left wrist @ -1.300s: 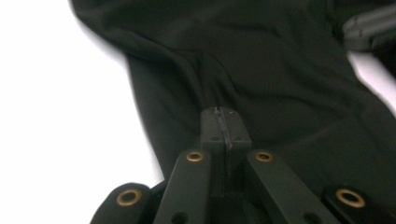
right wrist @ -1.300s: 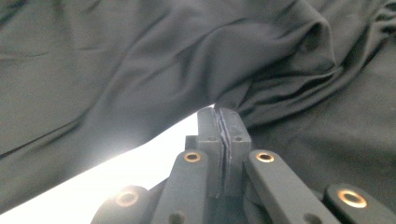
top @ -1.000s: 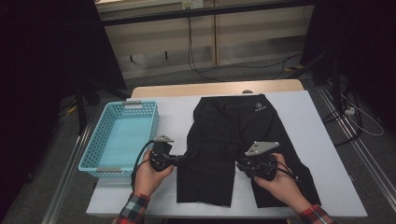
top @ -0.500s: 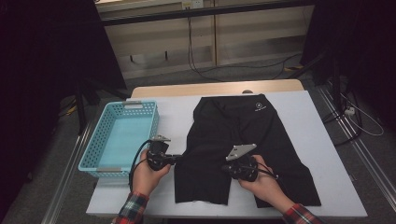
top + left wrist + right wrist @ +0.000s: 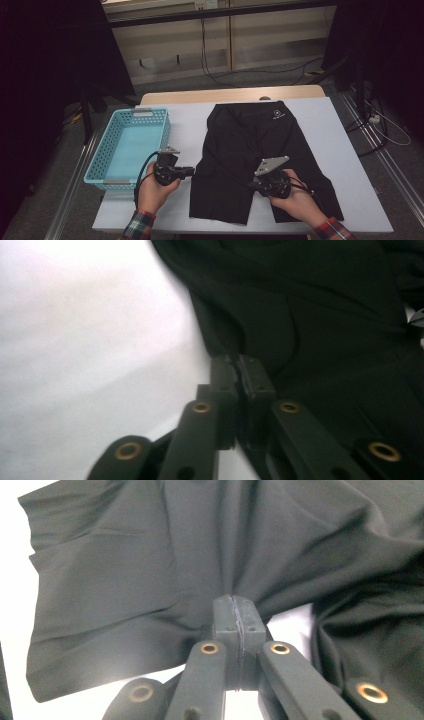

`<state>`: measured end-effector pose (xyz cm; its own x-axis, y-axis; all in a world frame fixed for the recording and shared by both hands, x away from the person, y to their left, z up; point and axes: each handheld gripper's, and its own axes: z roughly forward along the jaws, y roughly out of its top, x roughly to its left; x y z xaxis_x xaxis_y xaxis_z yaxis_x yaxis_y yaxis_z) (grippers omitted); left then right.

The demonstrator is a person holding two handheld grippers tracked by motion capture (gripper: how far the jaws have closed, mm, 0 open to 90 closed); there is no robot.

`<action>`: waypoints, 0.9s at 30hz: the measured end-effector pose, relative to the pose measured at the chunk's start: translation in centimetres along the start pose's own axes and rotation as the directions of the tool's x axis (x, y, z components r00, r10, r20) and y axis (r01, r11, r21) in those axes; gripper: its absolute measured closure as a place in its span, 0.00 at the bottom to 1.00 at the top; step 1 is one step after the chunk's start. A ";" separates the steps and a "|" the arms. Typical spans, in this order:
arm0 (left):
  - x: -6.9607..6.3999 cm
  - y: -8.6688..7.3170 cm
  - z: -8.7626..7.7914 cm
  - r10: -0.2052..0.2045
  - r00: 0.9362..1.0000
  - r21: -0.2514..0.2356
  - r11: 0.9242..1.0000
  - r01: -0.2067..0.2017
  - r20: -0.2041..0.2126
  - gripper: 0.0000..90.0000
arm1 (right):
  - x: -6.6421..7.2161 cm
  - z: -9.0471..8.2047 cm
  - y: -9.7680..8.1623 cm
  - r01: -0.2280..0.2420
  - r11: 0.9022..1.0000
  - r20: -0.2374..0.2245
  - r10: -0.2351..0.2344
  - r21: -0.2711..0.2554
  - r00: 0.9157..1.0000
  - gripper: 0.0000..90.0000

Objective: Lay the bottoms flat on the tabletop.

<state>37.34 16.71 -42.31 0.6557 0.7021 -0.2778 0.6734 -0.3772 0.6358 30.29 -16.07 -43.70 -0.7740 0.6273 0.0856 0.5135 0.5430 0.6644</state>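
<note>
Black shorts (image 5: 250, 135) lie flat on the white table (image 5: 340, 125), waistband at the far side. My left gripper (image 5: 192, 171) is at the outer edge of the shorts' left leg. In the left gripper view its jaws (image 5: 240, 365) pinch that edge of the shorts (image 5: 325, 315), though they have just been opening slightly. My right gripper (image 5: 252, 186) lies between the two legs near the hem. In the right gripper view it (image 5: 235, 605) is shut on a gathered fold of the shorts (image 5: 150, 555), with creases fanning out from the tips.
A light blue plastic basket (image 5: 102, 150) stands at the table's left edge, right beside my left hand. Bare white table lies to the right of the shorts and along the front edge. Behind the table are a wooden strip and floor cables.
My right gripper slid left from the right leg toward the middle of the shorts, then eased slightly back right. The left gripper stayed at the shorts' left edge.
</note>
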 end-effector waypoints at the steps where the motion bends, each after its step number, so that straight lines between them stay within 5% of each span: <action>1: -0.1 0.1 0.2 -0.008 1.000 -0.032 0.999 0.007 -0.026 0.70 | 0.0 -0.1 0.0 -0.009 1.000 0.006 0.009 -0.017 1.000 0.89; 2: -0.1 0.1 0.4 0.019 0.999 -0.032 0.999 -0.020 -0.041 0.65 | -0.1 -0.1 0.1 -0.007 1.000 0.020 0.008 -0.026 1.000 0.87; 7: -0.2 -0.2 1.2 0.042 0.999 0.015 0.999 -0.041 -0.031 0.70 | -0.1 -0.1 0.3 -0.007 0.999 0.044 0.009 -0.052 0.999 0.69; 9: -0.3 -0.7 2.0 0.016 1.000 0.074 0.997 -0.017 0.005 0.79 | -0.2 0.1 0.5 -0.008 0.998 0.067 0.013 -0.067 0.998 0.60; 11: -0.5 -0.7 2.1 0.030 0.999 0.071 0.997 -0.029 -0.014 0.89 | -0.2 0.2 0.6 -0.008 0.998 0.073 0.013 -0.069 0.997 0.60; 12: -0.5 -0.6 1.9 0.016 1.000 0.108 0.994 -0.017 0.016 0.89 | -0.4 0.2 0.7 -0.007 0.997 0.076 0.013 -0.076 0.997 0.60; 13: -0.5 -0.6 1.9 -0.008 0.999 0.117 0.993 0.003 0.045 0.99 | -0.6 0.2 0.8 -0.015 0.997 0.078 0.021 -0.079 0.997 0.57; 19: -0.7 -0.7 0.8 -0.038 0.997 0.135 0.990 0.028 0.069 1.00 | -1.5 -0.1 1.0 -0.032 0.993 0.093 0.043 -0.111 0.995 0.49; 24: -0.6 -1.1 0.5 -0.024 0.998 0.127 0.992 0.017 0.056 0.95 | -2.6 -0.2 1.4 -0.062 0.987 0.125 0.081 -0.149 0.989 0.41; 27: -0.5 -1.0 0.6 -0.018 0.999 0.075 0.997 0.015 0.043 0.71 | -4.3 -0.1 2.3 -0.078 0.982 0.172 0.108 -0.170 0.979 0.41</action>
<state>36.50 16.34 -43.27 0.6574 0.6824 -0.3195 0.7066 -0.4111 0.5759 34.74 -17.56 -42.47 -0.6391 0.7686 0.0281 0.5023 0.3894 0.7720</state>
